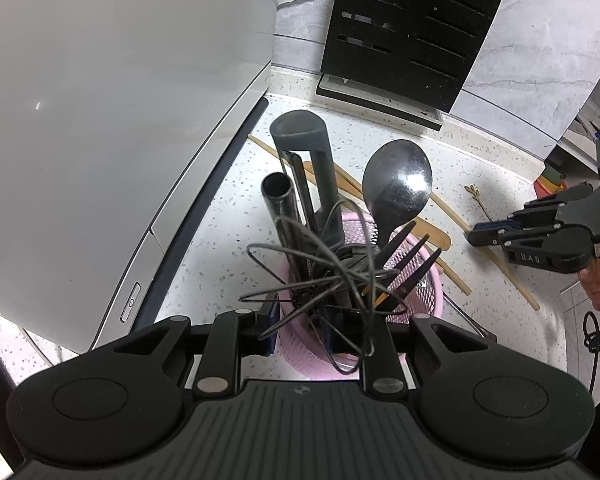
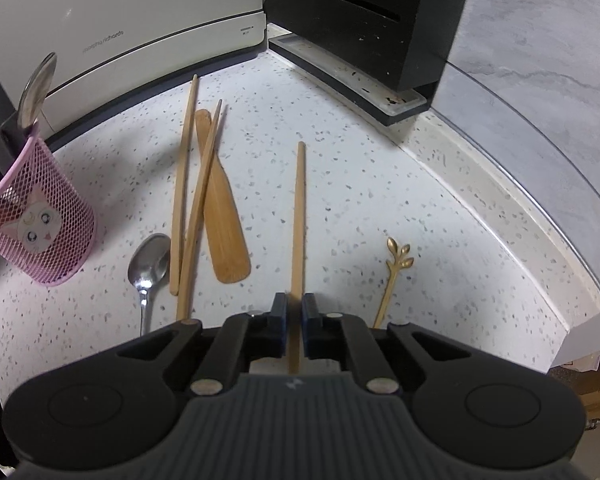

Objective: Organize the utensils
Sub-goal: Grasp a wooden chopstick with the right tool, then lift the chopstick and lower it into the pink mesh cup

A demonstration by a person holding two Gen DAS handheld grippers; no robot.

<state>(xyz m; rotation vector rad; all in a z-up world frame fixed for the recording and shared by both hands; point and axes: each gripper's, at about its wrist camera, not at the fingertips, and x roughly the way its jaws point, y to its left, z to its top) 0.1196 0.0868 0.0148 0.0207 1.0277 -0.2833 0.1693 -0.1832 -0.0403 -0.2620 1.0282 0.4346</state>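
While the left gripper (image 1: 304, 334) is held at the near rim of the pink mesh basket (image 1: 430, 292), its jaws are seen drawn in narrow on the basket's wall, so the basket is taken to be steadied. In that left view the basket is crowded with a wire whisk (image 1: 320, 268), a large dark spoon (image 1: 398, 184) and a black fork (image 1: 408, 258), and the right gripper (image 1: 480, 236) is seen low over the speckled counter (image 1: 228, 208) to the right.

In the right view the right gripper (image 2: 295, 312) is closed on a single wooden chopstick (image 2: 299, 216), which is pinched near its near end and runs straight ahead over the counter. Beside it, untouched, are left two more chopsticks (image 2: 182, 200), a wooden spatula (image 2: 222, 224), a metal spoon (image 2: 148, 264) and a gold leaf-topped stirrer (image 2: 394, 276); the basket stands well to the left.

For the step to be done well, the chopstick should be lifted clear of the counter before it is swung, tipped upright, and lowered into a gap beside the whisk wires. The basket should be kept steady throughout.
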